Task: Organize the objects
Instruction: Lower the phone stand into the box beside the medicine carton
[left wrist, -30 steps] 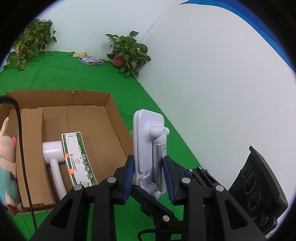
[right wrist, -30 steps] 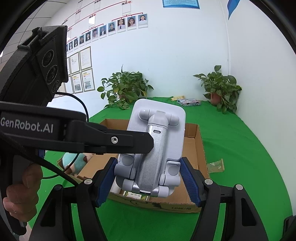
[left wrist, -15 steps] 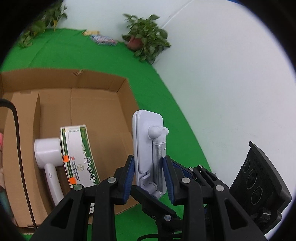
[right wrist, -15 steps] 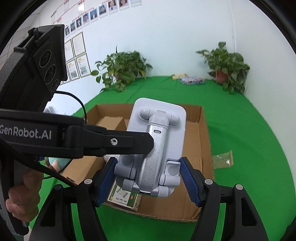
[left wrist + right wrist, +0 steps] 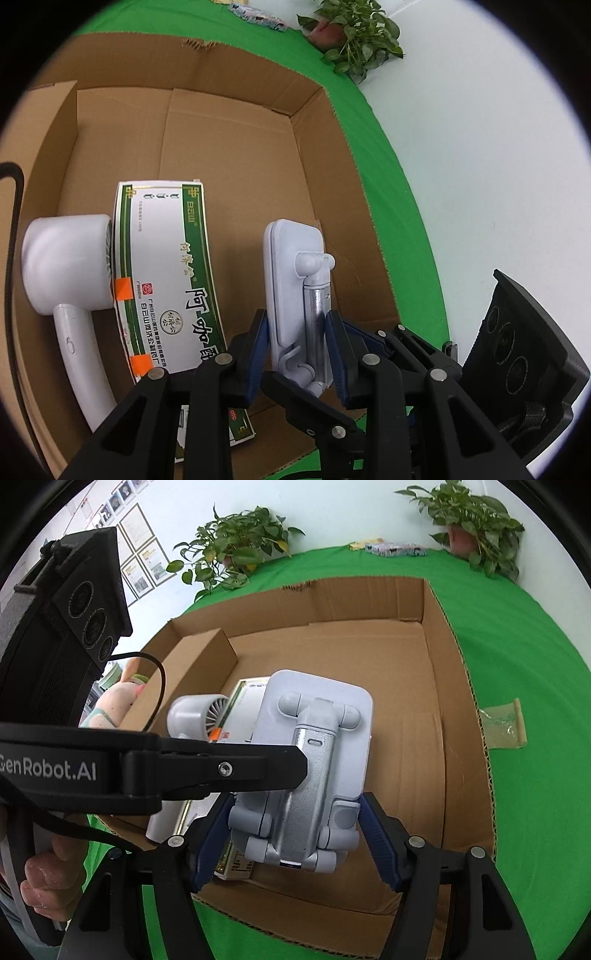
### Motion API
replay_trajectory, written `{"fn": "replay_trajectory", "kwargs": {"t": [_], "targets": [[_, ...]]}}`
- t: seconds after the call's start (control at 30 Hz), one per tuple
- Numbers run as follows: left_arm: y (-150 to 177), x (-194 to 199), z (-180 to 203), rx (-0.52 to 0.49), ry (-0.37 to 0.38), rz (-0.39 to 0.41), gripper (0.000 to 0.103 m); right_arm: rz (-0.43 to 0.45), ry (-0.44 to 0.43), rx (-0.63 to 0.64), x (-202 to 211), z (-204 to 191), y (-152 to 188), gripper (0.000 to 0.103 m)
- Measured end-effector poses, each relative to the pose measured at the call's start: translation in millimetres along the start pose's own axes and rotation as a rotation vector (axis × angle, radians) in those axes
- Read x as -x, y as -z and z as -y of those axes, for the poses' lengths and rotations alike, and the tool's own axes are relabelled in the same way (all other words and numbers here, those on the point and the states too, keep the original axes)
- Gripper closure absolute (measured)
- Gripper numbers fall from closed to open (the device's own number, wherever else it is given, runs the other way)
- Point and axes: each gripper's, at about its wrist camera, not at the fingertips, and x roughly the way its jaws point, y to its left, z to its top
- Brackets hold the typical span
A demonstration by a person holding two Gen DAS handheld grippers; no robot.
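Both grippers have lowered one phone stand [image 5: 295, 280] over one box [image 5: 236, 122].

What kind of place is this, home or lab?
Probably a staged recording area in an office, not a home: a green cloth covers the surface, framed notices hang on the white wall, and potted plants flank a cardboard box.

Phone stand [image 5: 310, 760]: white plate with silver folding arm, folded flat, held edge-up over the box [image 5: 236, 122], above bare floor at 3 o'clock. Open cardboard box on green cloth. Inside: green-and-white medicine carton [image 5: 166, 273] lying flat, mid-floor; white handheld fan [image 5: 66, 269] touching its 9 o'clock side, head toward 12, handle toward 6.
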Motion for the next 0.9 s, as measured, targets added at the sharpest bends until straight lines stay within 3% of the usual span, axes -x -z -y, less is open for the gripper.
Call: {"fn": "replay_trajectory", "kwargs": {"t": [0.2,0.3,0.37,0.73,0.9], "targets": [[2,-22,-12,0.053,-0.033,-0.074,0.073,-0.075,-0.028,-0.056,-21,11,12,0.037],[2,-19,-12,0.054,-0.053,-0.069,0.074,-0.083,-0.026,-0.057,-19,9,17,0.037],[3,-13,-11,0.054,-0.093,-0.058,0.074,-0.098,-0.016,-0.059,-21,7,18,0.037],[26,40,-4,-0.012,-0.083,0.025,0.071,-0.108,-0.026,-0.065,-21,2,21,0.032],[39,70,-9,-0.029,-0.112,0.087,0.071,-0.106,0.012,-0.042,-22,-3,22,0.036]]}}
